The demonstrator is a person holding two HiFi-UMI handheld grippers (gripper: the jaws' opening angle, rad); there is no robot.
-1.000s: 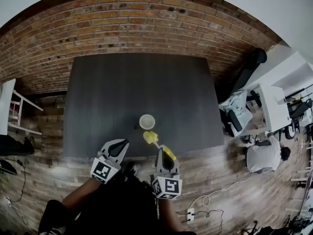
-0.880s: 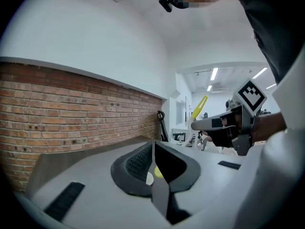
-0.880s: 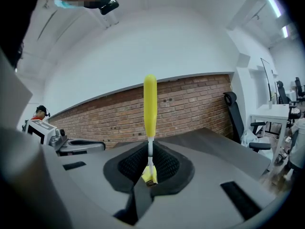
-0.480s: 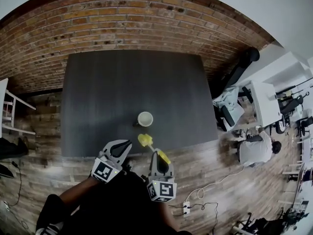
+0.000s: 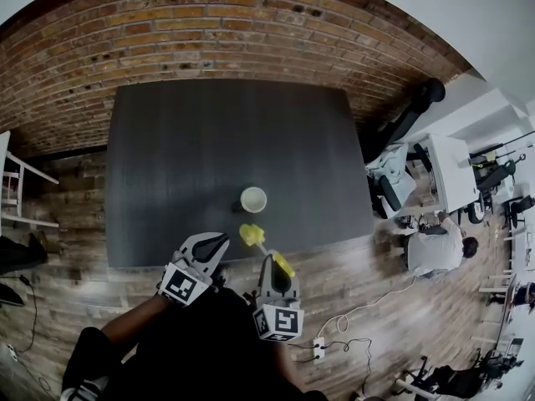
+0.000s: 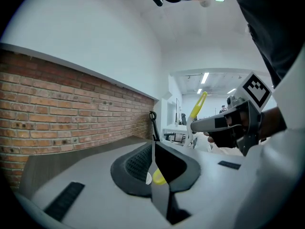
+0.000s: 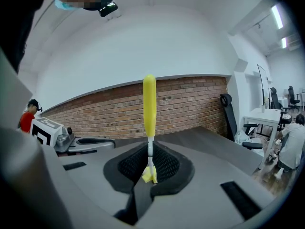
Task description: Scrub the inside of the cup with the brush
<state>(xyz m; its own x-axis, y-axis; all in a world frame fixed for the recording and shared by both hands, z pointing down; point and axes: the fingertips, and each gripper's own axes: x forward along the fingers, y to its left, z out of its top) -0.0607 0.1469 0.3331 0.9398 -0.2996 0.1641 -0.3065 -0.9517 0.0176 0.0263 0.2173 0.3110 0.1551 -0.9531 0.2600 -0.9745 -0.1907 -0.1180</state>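
Note:
A white cup [image 5: 253, 200] stands upright on the dark table [image 5: 167, 149], near its front edge. A yellow brush [image 5: 252, 236] with a white neck is held a short way in front of the cup, apart from it. My right gripper [image 5: 274, 263] is shut on the brush. In the right gripper view the brush [image 7: 149, 104] sticks out past the jaws of the right gripper [image 7: 149, 152], pinched at its white neck. My left gripper [image 5: 217, 242] hovers over the table's front edge, left of the brush. The left gripper [image 6: 153, 149] has its jaws together with nothing between them.
A brick wall [image 5: 209, 32] runs behind the table. Wooden floor [image 5: 351, 282] lies in front, with cables [image 5: 351, 320] on it. White desks [image 5: 456, 174] and a seated person [image 5: 439, 253] are off to the right. A white frame [image 5: 25, 199] stands at the left.
The view has shifted slightly. The brush's far end sits a little farther back from the cup than a second ago. Both grippers hold nearly the same pose.

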